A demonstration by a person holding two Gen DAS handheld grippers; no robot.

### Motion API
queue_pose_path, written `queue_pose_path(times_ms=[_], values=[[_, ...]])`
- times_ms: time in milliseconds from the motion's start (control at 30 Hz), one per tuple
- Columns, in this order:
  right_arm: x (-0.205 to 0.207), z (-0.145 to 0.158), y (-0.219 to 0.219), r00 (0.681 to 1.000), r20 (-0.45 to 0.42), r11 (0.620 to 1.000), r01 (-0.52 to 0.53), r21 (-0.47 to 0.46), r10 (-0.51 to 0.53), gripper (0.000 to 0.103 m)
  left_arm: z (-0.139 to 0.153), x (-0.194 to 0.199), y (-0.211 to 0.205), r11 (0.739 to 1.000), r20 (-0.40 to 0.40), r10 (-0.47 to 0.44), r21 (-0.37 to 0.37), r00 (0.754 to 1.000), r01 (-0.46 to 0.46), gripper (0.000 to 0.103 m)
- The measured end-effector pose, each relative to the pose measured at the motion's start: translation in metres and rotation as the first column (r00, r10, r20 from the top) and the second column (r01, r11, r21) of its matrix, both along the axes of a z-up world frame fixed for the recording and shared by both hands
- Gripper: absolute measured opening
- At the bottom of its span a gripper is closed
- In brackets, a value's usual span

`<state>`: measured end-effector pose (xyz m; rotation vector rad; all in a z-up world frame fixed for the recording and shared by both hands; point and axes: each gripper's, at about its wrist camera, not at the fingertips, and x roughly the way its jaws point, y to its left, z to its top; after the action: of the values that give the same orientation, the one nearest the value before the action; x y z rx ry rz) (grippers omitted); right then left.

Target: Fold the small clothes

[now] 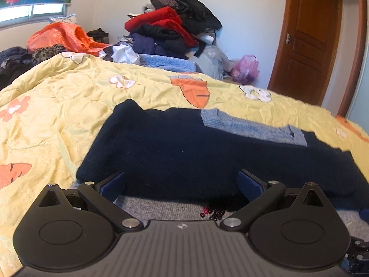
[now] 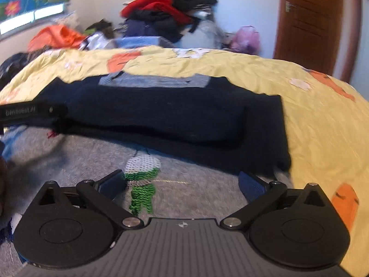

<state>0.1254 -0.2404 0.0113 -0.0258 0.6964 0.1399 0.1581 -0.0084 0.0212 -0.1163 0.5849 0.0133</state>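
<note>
On the bed, spread over the yellow flowered quilt, lies the small sweater I am folding: grey knit with a green sequin figure on the front, and dark navy parts already laid across its upper half, a blue-grey collar panel showing at the far edge. Both my tools hover low over its near side. My right gripper stands wide apart with nothing between the pads, only grey knit beneath. My left gripper is likewise spread, its blue pads close to the near edge of the navy fold, though I see no cloth pinched.

As I judge it, the next move is to take the near hem and carry it over. To do that well I should drop each gripper onto the grey edge at matching points either side of the sequin figure, pinch only the layers I mean to lift, and bring both hands across together so the fold line runs straight and the navy layer does not slide. The right view is blurred, so I should steady that hand before closing.

Around me: the left tool's black body reaches in from the left of the right view, so the two could knock together. A heap of clothes, an orange bag and a pink bag sit well away at the far side, by the wooden door; nothing there blocks the fold.
</note>
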Motion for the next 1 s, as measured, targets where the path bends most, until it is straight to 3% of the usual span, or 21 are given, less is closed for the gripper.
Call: queue_pose_path(times_ms=[200, 367, 467, 533, 733, 867, 1000], values=[[0.006, -0.002, 0.004, 1.0, 0.004, 1.0, 0.011, -0.023, -0.011, 0.103, -0.003, 0.009, -0.013, 0.993, -0.089, -0.079, 0.078, 0.993, 0.086, 0.103], [0.001, -0.002, 0.004, 1.0, 0.005, 1.0, 0.012, -0.02, -0.011, 0.103, -0.003, -0.016, -0.016, 0.971, -0.138, -0.139, 0.176, 0.981, 0.162, 0.103], [0.002, -0.002, 0.004, 1.0, 0.005, 1.0, 0.011, -0.02, -0.011, 0.103, -0.003, -0.034, -0.009, 0.97, -0.16, -0.162, 0.153, 0.974, 0.187, 0.103], [0.002, -0.002, 0.004, 1.0, 0.005, 1.0, 0.011, -0.019, -0.011, 0.103, -0.008, -0.045, -0.002, 0.974, -0.125, -0.172, 0.127, 0.977, 0.188, 0.103], [0.003, -0.002, 0.005, 1.0, 0.007, 1.0, 0.016, -0.018, -0.016, 0.103, -0.005, -0.039, 0.017, 0.992, -0.094, -0.126, 0.006, 0.988, 0.127, 0.103], [0.003, -0.003, 0.004, 1.0, 0.009, 1.0, 0.02, -0.019, -0.02, 0.103, -0.004, -0.038, 0.014, 0.991, -0.1, -0.126, 0.026, 0.987, 0.129, 0.103], [0.002, -0.003, 0.004, 1.0, 0.01, 1.0, 0.022, -0.021, -0.022, 0.103, -0.005, -0.037, 0.004, 0.986, -0.126, -0.126, 0.095, 0.984, 0.139, 0.103]])
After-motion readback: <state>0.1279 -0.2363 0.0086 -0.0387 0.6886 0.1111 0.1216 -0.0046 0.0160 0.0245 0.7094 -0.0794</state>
